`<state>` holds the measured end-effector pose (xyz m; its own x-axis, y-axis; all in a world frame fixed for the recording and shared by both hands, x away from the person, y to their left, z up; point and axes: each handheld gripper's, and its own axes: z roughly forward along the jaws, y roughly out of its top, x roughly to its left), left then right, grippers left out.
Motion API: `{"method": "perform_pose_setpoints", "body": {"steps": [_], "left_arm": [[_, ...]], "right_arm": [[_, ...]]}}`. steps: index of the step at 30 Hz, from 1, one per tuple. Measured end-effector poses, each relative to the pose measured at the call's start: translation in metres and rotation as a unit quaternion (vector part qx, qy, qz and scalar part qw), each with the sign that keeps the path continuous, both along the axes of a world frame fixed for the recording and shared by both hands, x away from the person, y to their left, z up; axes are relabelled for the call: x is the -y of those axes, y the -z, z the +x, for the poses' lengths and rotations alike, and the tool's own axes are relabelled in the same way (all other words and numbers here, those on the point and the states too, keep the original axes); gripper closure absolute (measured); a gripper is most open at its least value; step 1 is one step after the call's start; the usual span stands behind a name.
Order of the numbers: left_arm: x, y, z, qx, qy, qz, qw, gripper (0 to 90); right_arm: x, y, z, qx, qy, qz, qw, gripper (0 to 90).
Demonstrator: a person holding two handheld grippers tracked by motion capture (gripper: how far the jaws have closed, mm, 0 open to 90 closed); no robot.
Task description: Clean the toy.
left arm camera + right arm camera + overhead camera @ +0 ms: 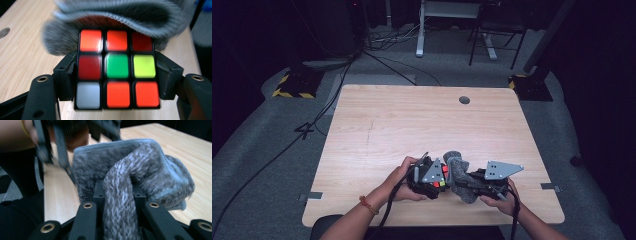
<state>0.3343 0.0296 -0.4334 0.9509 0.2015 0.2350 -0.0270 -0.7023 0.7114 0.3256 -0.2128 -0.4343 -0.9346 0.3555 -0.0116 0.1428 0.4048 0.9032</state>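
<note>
1. Wooden table [422, 120], pale top; both hands work at its near edge, just right of centre.
2. Left gripper [432, 176] clamps a puzzle cube [117, 68]. In the left gripper view the two black jaws press on the cube's left and right sides at its middle row.
3. Cube face toward that camera: top row orange-red, red, dark red; middle row dark red, green, yellow; bottom row white, orange-red, orange-red.
4. Grey cloth [459, 172], fuzzy with a stitched hem, lies against the far side of the cube and hangs over its top edge in the left gripper view.
5. Right gripper [482, 181] pinches the cloth: in the right gripper view a bunched fold runs up between the jaws, which stand narrow and press on it from both sides.
6. In the high view the cloth sits between the two grippers, touching the cube, its far end rising a little above the table.
7. Person's left hand [404, 180] wears an orange band at the wrist; right hand [504, 200] grips its tool near the table's near edge.
8. A round grommet hole [464, 100] sits at the far side of the table, well apart from the work.
</note>
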Motion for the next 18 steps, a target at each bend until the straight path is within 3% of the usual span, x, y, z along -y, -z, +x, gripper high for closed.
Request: {"method": "perform_pose_setpoints", "body": {"steps": [2, 5, 14, 18], "left_arm": [[-0.001, -0.001, 0.001, -0.003, 0.000, -0.007, 1.0000, 32.9], [-0.006, -0.006, 0.003, -0.009, -0.005, -0.028, 0.9996, 33.1], [-0.017, -0.017, 0.003, -0.010, -0.003, -0.061, 0.9981, 33.1], [-0.018, -0.018, 0.004, -0.010, -0.004, -0.066, 0.9978, 33.1]], "right_arm": [[-0.003, -0.002, -0.003, 0.017, 0.007, -0.015, 0.9997, 73.7], [-0.002, -0.002, -0.002, 0.022, 0.017, -0.018, 0.9995, 73.7], [-0.003, 0.013, 0.006, -0.007, 0.027, -0.066, 0.9974, 73.7], [0.000, 0.012, 0.007, -0.009, 0.026, -0.060, 0.9979, 73.6]]}}
